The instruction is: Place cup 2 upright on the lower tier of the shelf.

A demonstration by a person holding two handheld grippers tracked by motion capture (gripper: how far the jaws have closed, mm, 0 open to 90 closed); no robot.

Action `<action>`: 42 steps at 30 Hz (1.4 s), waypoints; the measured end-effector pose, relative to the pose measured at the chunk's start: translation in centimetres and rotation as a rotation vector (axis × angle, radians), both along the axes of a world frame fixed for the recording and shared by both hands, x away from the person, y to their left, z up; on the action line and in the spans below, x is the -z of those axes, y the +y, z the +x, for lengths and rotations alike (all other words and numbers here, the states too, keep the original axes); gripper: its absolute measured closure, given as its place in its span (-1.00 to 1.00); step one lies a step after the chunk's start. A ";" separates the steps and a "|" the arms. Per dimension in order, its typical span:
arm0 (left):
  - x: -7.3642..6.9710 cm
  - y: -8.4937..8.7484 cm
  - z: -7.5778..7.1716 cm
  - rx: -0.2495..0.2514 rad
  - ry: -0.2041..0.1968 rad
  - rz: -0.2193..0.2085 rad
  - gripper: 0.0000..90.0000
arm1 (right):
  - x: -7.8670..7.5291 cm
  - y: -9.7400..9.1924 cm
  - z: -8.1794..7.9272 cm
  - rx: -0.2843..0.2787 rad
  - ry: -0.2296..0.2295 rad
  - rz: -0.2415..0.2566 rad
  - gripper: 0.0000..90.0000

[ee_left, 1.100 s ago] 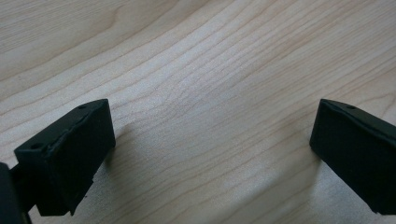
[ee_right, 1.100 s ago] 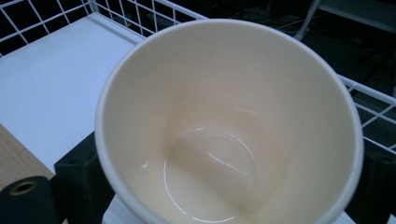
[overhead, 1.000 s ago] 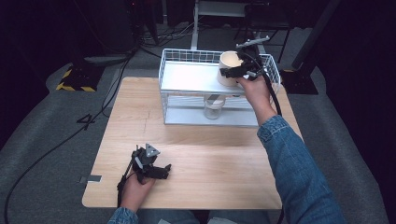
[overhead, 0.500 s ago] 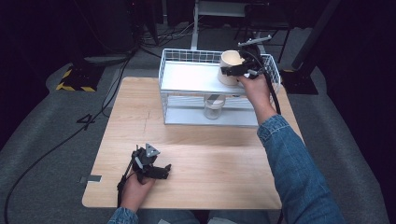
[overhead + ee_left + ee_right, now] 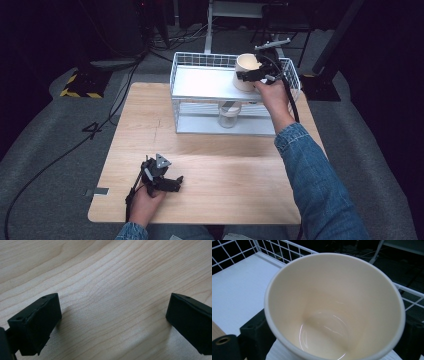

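Where the right hand (image 5: 270, 90) reaches over the white wire rack (image 5: 200, 62), its right tool (image 5: 248, 76) is mostly hidden behind the cream paper cup (image 5: 246, 71) it clamps by the sides. Seen from that tool's camera, the cup (image 5: 334, 305) is empty and smooth inside, held over the rack's upper shelf (image 5: 234, 292). On the lower shelf stands a clear jar (image 5: 227, 115), contents hard to make out. Near the desk's (image 5: 225, 165) front edge, the left tool (image 5: 170, 183) rests with jaws wide apart, gripping nothing.
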State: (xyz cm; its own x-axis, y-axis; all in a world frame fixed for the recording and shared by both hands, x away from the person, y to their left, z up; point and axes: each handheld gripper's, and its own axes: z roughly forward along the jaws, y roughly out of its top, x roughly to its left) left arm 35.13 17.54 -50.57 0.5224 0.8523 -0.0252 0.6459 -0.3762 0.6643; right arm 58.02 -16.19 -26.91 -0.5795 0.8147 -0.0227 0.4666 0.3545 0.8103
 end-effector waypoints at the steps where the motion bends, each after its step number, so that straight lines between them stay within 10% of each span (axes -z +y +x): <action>1: 0.0 0.0 0.0 0.000 -0.001 0.000 -0.99 | 0.0 0.0 0.0 -0.001 -0.005 -0.004 -0.81; 25: 0.0 0.0 -0.3 -0.009 -0.002 -0.003 -0.99 | -2.4 -1.8 -4.7 -0.093 -0.082 0.064 -1.00; 42: 0.0 -0.1 -0.2 -0.013 0.000 -0.007 -0.99 | -1.3 -5.0 -12.7 -0.209 -0.125 0.075 -0.99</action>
